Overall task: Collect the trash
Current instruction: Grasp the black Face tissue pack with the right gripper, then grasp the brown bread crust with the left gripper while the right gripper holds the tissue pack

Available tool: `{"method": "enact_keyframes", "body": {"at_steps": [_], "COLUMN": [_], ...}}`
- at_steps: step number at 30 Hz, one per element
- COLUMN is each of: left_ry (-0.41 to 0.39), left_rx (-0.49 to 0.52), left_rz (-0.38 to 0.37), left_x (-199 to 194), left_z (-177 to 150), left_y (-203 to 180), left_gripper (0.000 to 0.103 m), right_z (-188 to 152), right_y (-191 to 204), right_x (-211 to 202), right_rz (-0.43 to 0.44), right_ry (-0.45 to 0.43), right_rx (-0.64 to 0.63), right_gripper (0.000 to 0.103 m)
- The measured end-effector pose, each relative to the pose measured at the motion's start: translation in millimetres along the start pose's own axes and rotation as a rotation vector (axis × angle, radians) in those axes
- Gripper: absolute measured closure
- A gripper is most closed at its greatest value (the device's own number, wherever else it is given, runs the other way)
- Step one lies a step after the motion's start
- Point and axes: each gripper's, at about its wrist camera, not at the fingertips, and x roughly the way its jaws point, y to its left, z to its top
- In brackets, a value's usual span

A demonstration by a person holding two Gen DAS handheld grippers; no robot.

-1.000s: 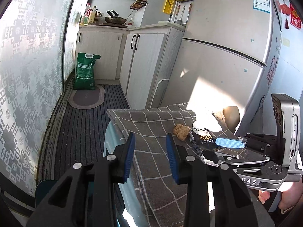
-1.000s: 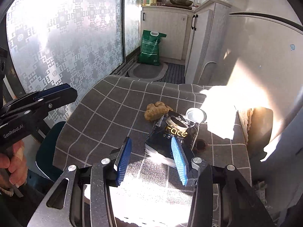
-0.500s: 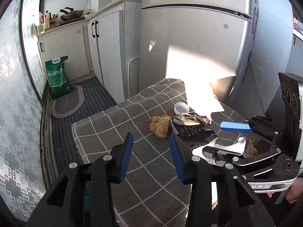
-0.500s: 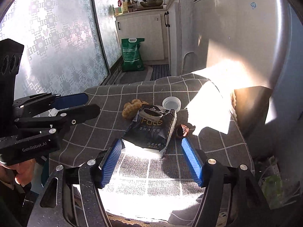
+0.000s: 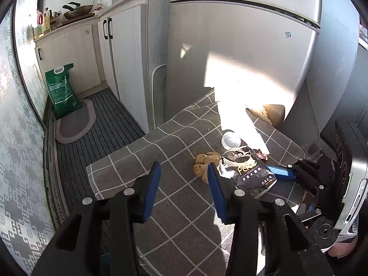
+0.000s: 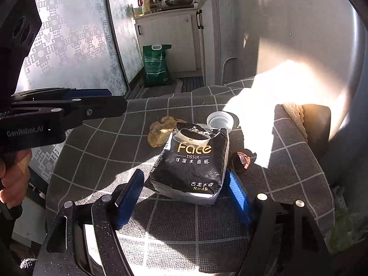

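While tissue pack (image 6: 192,161) lies between pads, right hand-held gripper (image 6: 184,197) gapes (nothing gripped).

Black tissue pack (image 6: 192,161) with gold lettering — grey white-checked cloth (image 6: 96,151).

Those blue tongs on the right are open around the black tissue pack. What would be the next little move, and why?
Probably close the right tongs on the tissue pack. Their blue pads already sit on either side of its near end, open, with a gap showing at the left pad, so squeezing should grip it. The left tongs hang open over the cloth, holding nothing.
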Motion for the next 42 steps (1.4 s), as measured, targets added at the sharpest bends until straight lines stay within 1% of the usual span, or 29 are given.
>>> {"method": "enact_keyframes", "body": {"at_steps": [1, 2, 4, 6, 9, 12, 17, 21, 25, 34, 35, 37, 42], "left_ry": [0.004, 0.008, 0.020, 0.023, 0.039, 0.057, 0.090, 0.115, 0.142, 0.202, 0.200, 0.197, 0.187], "left_rx": [0.001, 0.006, 0.014, 0.019, 0.023, 0.041, 0.093, 0.113, 0.138, 0.134, 0.131, 0.122, 0.096], "left_rz": [-0.008, -0.014, -0.019, -0.027, -0.029, -0.035, 0.003, 0.003, 0.024, 0.039, 0.039, 0.057, 0.060], "left_x": [2, 4, 9, 12, 17, 21, 32, 39, 49, 71, 72, 72, 63], "left_z": [0, 0, -1, -2, -3, -2, -1, 1, 4, 5, 5, 6, 3], "left_y": [-1, -2, -5, -8, -9, -15, -26, -30, -34, -39, -40, -38, -37], "left_gripper": [0.057, 0.057, 0.057, 0.057, 0.057, 0.057, 0.057, 0.057, 0.057, 0.058, 0.059, 0.072, 0.072], "right_z": [0, 1, 2, 4, 4, 5, 12, 16, 17, 15, 16, 17, 21], "right_y": [0, -1, -6, -12, -15, -15, -22, -38, -49, -53, -54, -53, -49], "right_x": [1, 1, 1, -1, -7, -18, -30, -37, -43, -40, -40, -39, -39], "right_rz": [-0.002, -0.011, -0.008, 0.013, 0.026, 0.037, 0.052, 0.067, 0.101, 0.139, 0.142, 0.148, 0.172], "right_ry": [-0.009, -0.014, -0.022, -0.016, -0.010, -0.023, -0.046, -0.057, -0.063, -0.042, -0.041, -0.038, -0.034], "right_rx": [-0.003, -0.005, 0.009, 0.027, 0.022, 0.014, 0.015, 0.061, 0.095, 0.100, 0.099, 0.097, 0.078], "right_gripper": [0.032, 0.040, 0.047, 0.050, 0.050, 0.050, 0.050, 0.050, 0.050, 0.050, 0.050, 0.050, 0.050]}}
